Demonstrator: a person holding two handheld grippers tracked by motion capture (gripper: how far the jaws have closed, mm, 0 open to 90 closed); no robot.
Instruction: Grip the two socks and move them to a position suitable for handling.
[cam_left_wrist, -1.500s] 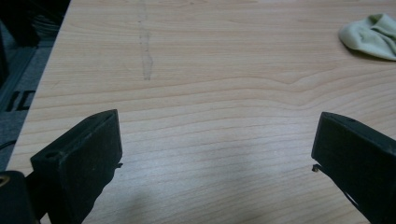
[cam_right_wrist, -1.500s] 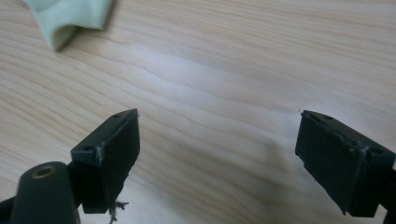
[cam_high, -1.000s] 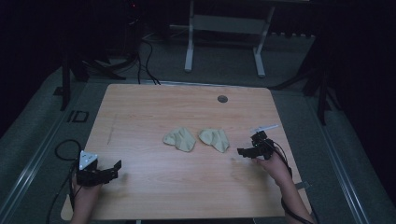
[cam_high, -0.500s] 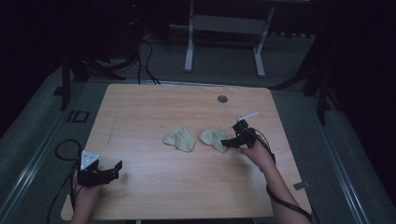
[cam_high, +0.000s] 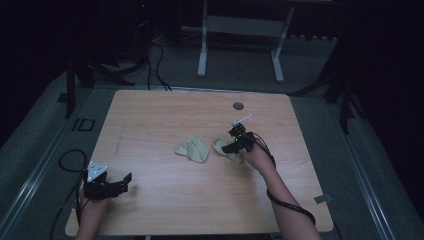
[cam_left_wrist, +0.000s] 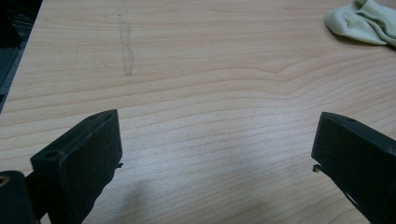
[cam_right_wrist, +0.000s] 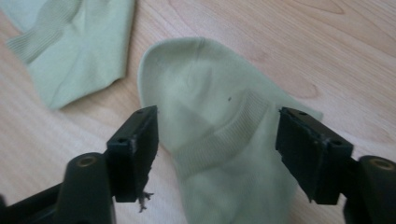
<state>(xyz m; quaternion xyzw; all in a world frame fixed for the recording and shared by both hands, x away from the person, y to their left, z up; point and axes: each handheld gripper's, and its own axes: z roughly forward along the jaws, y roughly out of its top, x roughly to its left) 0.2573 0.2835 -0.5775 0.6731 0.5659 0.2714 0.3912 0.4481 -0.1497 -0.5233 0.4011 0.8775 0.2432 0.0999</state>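
Overhead, pale wood tabletop with dark floor around it. Two light green socks near the centre: left sock crumpled just at 9 o'clock of the middle, right sock close beside it at 3 o'clock, a narrow strip of wood between them. Small dark round disc toward 12 o'clock, near the far edge, well apart from both socks.

Right tongs down over the right sock, held by the right hand, forearm running off toward 5 o'clock, cable looped around the arm. From the right gripper view, right tongs spread wide, one black jaw at 9 o'clock and one at 3 o'clock, the right sock lying flat between them with its ribbed band crossing the gap; jaws astride the fabric, not closed on it. Whether the jaw tips touch the cloth, cannot tell. Left sock farther off toward 11 o'clock, flat on the wood.

Left tongs low at 7 o'clock of the tabletop, near the front left corner, held by the left hand, grey three-cornered plate on top, cable curling off the edge. From the left gripper view, left tongs wide apart over bare wood, gripping nothing; edge of the left sock far off at 1 o'clock; faint pale streak in the grain toward 11 o'clock.
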